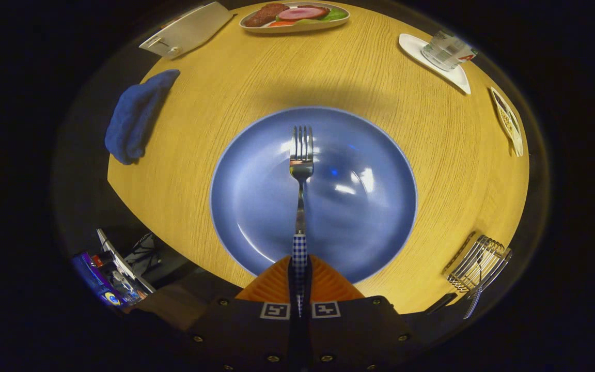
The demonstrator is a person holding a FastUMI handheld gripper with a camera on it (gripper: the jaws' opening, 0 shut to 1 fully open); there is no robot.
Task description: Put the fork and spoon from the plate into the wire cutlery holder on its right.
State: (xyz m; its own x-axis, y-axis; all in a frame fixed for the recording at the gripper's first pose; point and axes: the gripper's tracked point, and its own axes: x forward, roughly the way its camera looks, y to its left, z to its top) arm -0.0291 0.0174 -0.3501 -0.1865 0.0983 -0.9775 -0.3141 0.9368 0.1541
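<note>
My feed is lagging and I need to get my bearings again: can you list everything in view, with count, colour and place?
fork: 1, silver with checked handle, held over the plate, handle between the fingers
plate: 1, blue, just ahead of the fingers
wire cutlery holder: 1, silver, right of the plate, one checked-handled utensil already in it
cloth: 1, blue, left of the plate
food dish: 1, pale, meat and greens, far side of the table
cleaver: 1, pale blade, far left
glass: 1, clear, on a white saucer, far right
small dish: 1, pale, patterned, near the right table edge
table: 1, yellow wood
gripper: 1, fingers shut on the fork's handle
</note>
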